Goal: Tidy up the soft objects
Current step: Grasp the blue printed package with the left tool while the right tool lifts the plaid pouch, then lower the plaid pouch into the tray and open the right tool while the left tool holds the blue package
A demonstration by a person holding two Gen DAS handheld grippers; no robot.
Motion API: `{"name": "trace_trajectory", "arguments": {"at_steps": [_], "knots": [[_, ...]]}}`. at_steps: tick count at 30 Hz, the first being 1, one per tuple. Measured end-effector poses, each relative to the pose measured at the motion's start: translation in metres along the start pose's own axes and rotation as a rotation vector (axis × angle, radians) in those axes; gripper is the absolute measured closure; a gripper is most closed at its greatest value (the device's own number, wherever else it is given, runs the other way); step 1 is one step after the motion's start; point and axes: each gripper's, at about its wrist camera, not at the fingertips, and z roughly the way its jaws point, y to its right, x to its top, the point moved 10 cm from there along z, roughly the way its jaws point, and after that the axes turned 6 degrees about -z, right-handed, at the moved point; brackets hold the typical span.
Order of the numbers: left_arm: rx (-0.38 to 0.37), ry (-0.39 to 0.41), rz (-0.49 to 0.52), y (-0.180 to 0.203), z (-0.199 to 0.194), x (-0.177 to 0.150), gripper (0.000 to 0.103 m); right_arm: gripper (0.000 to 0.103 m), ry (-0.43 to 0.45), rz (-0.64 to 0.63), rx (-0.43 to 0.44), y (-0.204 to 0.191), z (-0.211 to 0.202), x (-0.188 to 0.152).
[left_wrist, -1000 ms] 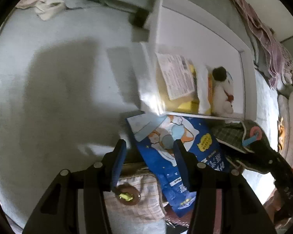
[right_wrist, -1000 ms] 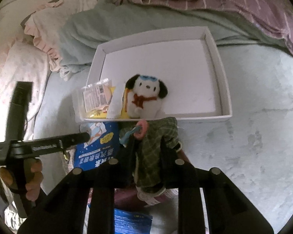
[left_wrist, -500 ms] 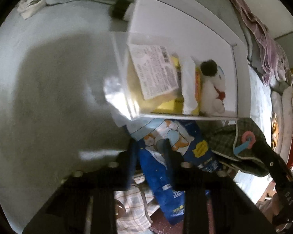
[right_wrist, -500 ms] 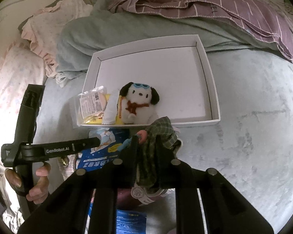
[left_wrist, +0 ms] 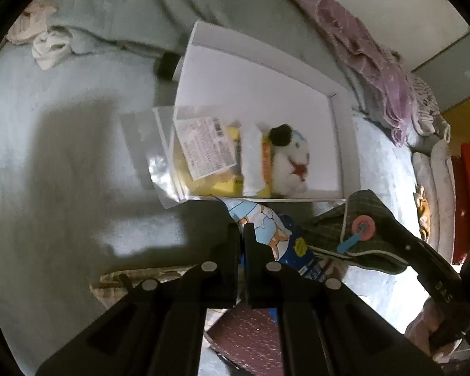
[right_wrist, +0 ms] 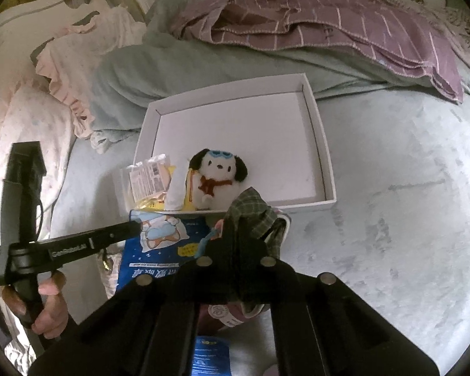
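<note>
Plush dog (right_wrist: 217,177) and yellow packet (right_wrist: 147,185) lie in white tray (right_wrist: 324,169).

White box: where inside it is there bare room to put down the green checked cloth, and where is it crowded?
The white box is bare across its far half and its right side, behind and right of the toy dog. The near left corner is crowded: the clear bag and a white pack press against the dog.

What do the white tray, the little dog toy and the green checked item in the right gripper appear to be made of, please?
White tray: probably matte cardboard, with thin folded walls and sharp corners.
Dog toy: plush, with a fuzzy pile.
Green checked item: woven plaid fabric, limp and creased in the right gripper.
</note>
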Motion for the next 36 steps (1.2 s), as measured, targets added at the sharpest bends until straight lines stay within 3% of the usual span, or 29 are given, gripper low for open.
{"name": "trace_trajectory", "arguments": {"at_steps": [5, 10, 14, 18, 21, 25, 27, 29, 30, 36], "knots": [[-0.055, 0.064, 0.028, 0.010, -0.027, 0.000, 0.103, 0.100, 0.050, 0.025, -0.009, 0.006, -0.018, 0.006], [-0.190, 0.155, 0.047, 0.027, -0.053, 0.009, 0.103, 0.100, 0.098, 0.060, -0.016, 0.014, -0.031, 0.011], [-0.263, 0.198, 0.045, 0.032, -0.055, 0.019, 0.103, 0.100, 0.124, 0.110, -0.010, 0.022, -0.032, 0.016], [-0.324, 0.194, -0.004, 0.030, -0.047, 0.028, 0.103, 0.100, 0.168, 0.172, -0.006, 0.033, -0.033, 0.021], [-0.280, 0.167, 0.007, 0.029, -0.038, 0.024, 0.103, 0.100, 0.163, 0.193, -0.004, 0.038, -0.029, 0.021], [-0.153, 0.146, 0.021, 0.020, -0.029, 0.020, 0.100, 0.100, 0.141, 0.210, -0.020, 0.043, -0.025, 0.018], [-0.112, 0.110, 0.040, 0.016, -0.022, 0.015, 0.088, 0.100, 0.131, 0.205, -0.026, 0.044, -0.024, 0.018], [-0.090, 0.065, 0.049, 0.012, -0.012, 0.011, 0.051, 0.100, 0.120, 0.195, -0.031, 0.043, -0.023, 0.016], [-0.089, 0.047, 0.048, 0.012, -0.008, 0.011, 0.046, 0.100, 0.118, 0.193, -0.030, 0.042, -0.022, 0.016], [-0.057, -0.087, 0.027, -0.001, 0.026, 0.001, 0.043, 0.100, 0.097, 0.173, -0.036, 0.039, -0.016, 0.013]]}}
